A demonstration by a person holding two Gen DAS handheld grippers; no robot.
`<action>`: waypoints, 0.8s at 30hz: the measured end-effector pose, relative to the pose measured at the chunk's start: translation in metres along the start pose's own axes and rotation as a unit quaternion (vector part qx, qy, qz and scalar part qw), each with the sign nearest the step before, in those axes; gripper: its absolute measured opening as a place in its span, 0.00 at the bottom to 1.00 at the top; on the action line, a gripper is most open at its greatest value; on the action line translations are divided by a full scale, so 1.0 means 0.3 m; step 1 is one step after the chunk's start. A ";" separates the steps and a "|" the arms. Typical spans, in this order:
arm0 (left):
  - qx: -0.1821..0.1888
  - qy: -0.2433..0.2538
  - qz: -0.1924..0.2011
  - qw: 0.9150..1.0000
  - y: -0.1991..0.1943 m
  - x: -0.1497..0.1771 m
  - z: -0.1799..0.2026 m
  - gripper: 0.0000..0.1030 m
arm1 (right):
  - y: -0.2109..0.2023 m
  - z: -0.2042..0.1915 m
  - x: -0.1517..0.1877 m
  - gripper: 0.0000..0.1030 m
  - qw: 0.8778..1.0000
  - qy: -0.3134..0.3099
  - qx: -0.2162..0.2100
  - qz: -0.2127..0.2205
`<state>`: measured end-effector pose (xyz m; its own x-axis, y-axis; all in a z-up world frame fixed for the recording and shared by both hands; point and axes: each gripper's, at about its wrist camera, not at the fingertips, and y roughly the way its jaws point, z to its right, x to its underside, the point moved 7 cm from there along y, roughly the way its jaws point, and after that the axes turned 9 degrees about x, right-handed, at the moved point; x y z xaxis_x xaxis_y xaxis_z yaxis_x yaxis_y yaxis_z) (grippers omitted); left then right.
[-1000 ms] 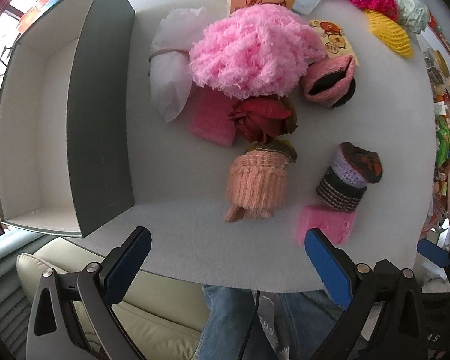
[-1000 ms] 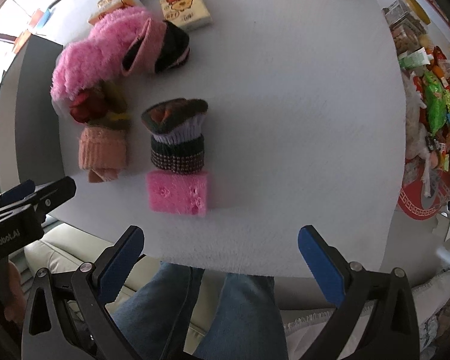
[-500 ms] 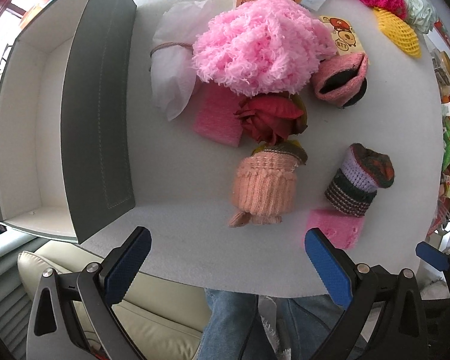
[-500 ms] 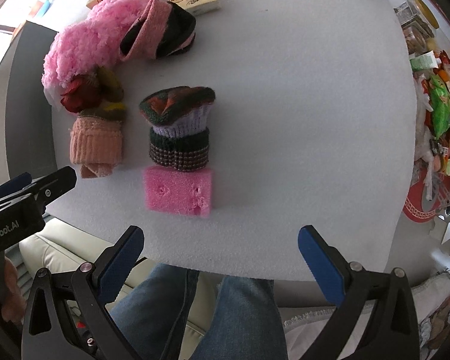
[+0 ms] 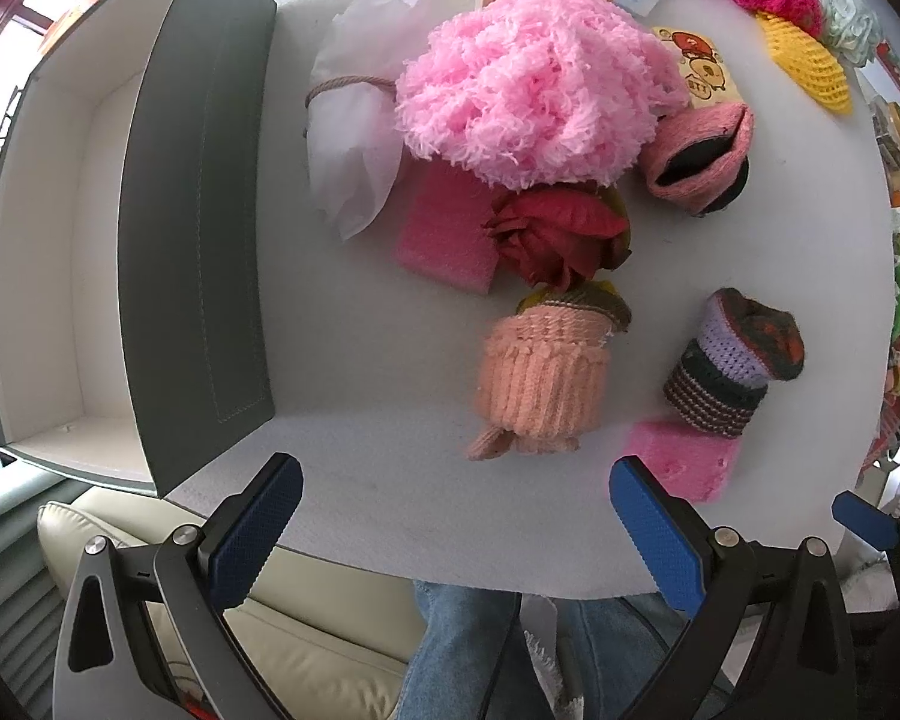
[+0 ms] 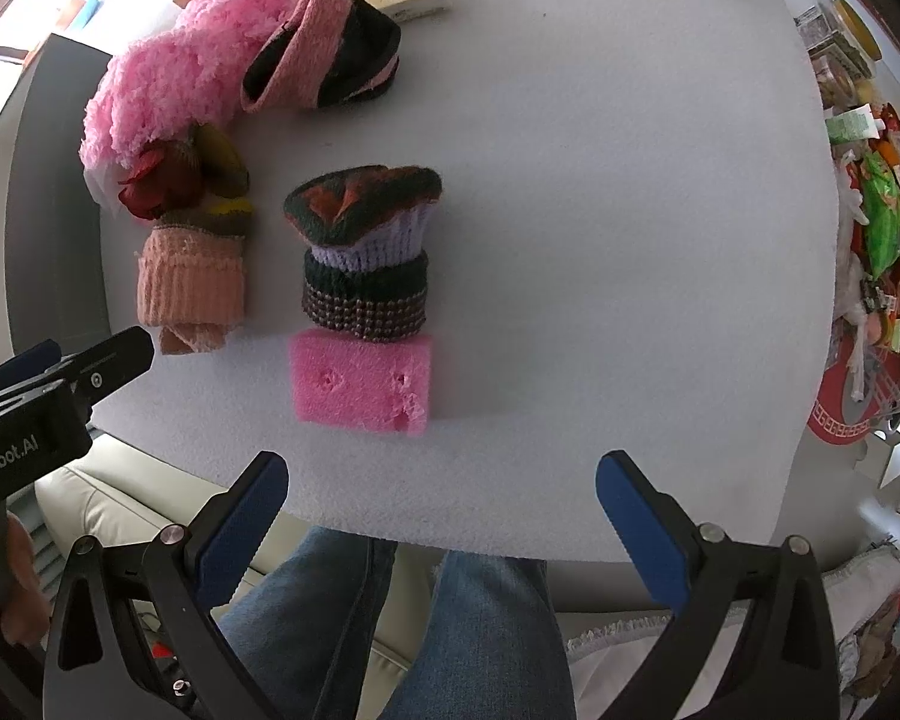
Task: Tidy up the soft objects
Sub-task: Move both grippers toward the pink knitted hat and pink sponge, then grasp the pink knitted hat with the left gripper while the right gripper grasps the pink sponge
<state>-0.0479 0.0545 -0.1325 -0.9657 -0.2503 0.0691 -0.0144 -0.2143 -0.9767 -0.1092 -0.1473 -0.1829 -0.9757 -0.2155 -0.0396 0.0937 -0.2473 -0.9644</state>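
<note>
Nothing has gone into the grey open-topped storage box (image 5: 198,252) as far as I can see: its white inside shows bare, and it sits at the left edge of the white padded table (image 6: 600,240). So the sorting looks barely begun.

Both claws hover at the near edge, above the lap of the person in blue jeans (image 6: 468,618). The left gripper (image 5: 450,516) has its blue pads spread wide with nothing between them, and the right gripper (image 6: 444,504) is just the same.

All the soft things lie loose on the table. Nearest the right claw is a pink foam block (image 6: 360,381), touching a rolled striped knit sock in purple, dark green and brown (image 6: 366,264). Beside that is a rolled peach knit sock (image 5: 540,384), and beyond it a red fabric rose (image 5: 555,234) resting against a flat pink foam sheet (image 5: 438,240). Behind those sit a big fluffy pink yarn bundle (image 5: 528,102), a white tied cloth pouch (image 5: 354,120) and a pink-and-black rolled sock (image 5: 702,156). (More bits crowd the far edge, too warped to name surely.)

There is plenty of bare table on the right half, while the left cluster lies close to the box wall. The foam block lies near the front edge, so a careless nudge might tip it off.
</note>
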 end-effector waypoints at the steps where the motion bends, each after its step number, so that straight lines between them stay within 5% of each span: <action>1: 0.000 0.000 0.000 1.000 0.003 -0.001 0.001 1.00 | 0.002 0.000 0.002 1.00 1.000 0.000 0.000 -0.001; 24: 0.006 -0.028 0.008 1.000 0.166 0.043 -0.072 1.00 | 0.211 -0.116 -0.041 1.00 0.999 0.043 -0.010 0.021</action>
<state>-0.0667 0.0611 -0.1847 -0.9499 -0.3056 0.0659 0.0034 -0.2208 -0.9753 -0.0982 -0.1273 -0.2526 -0.9846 -0.1424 -0.1011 0.1312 -0.2216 -0.9663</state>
